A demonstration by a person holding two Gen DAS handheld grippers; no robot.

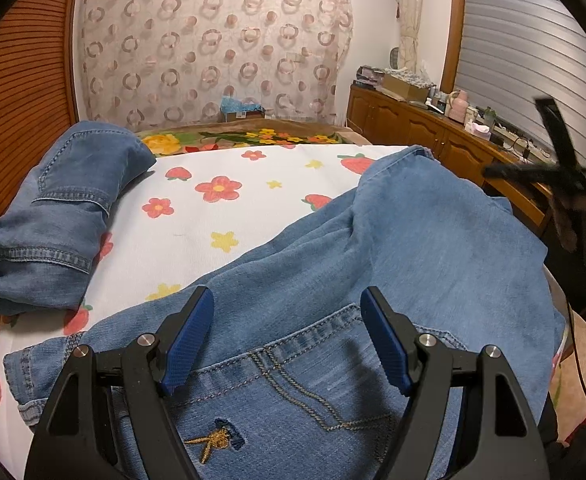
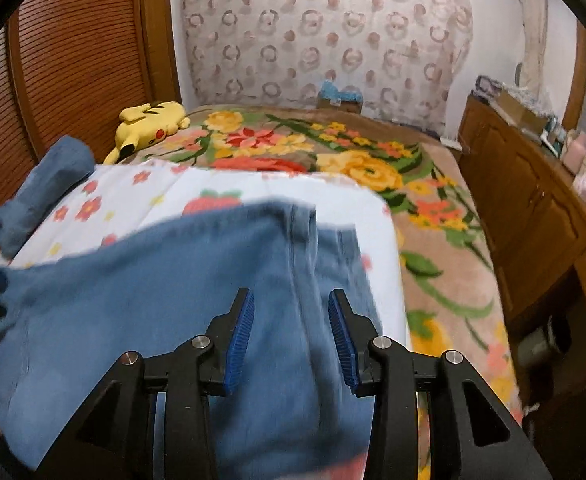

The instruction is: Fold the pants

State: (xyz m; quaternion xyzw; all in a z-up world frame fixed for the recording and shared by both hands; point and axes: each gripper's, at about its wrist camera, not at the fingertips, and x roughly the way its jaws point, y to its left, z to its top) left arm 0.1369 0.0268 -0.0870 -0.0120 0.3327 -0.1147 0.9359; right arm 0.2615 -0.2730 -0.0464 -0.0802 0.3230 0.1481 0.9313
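Your jeans [image 1: 373, 248] are light-blue denim, spread rumpled across the near end of the bed on the flower-print sheet [image 1: 213, 208], back pocket w/ gold embroidery facing up. 2nd pair of jeans [image 1: 53, 216] sits folded at the sheet's left edge, well apart.

No readable text anywhere — only an embroidered emblem [image 1: 215, 442] on the jeans [image 1: 333, 380].
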